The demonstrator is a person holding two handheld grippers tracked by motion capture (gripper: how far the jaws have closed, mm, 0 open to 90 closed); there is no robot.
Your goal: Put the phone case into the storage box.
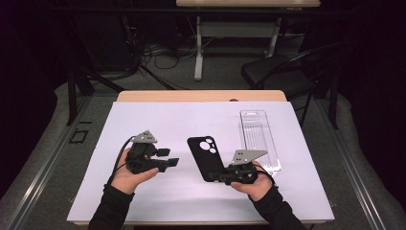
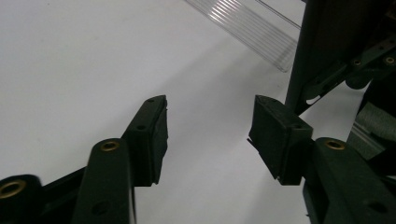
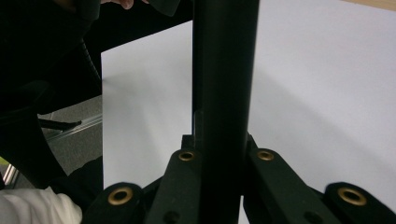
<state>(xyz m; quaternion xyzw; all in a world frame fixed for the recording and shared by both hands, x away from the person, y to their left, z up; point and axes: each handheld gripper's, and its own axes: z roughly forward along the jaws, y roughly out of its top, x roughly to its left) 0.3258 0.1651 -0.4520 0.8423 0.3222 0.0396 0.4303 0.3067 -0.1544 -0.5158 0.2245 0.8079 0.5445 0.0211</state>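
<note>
The case [image 3: 224, 93] is cut off at the top edge in the right gripper view; the right gripper [image 1: 229, 178] hides its lower end.

Left gripper [image 1: 173, 157] – jaws parted with nothing between them, pointing right. Right gripper [image 1: 216, 176] – jaws clamped, pointing left; both forearms enter from below.

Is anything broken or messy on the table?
Nothing looks broken or spilled. The black phone case is clamped at its lower end in the right gripper, and the clear plastic tray lies flat beside it.
</note>
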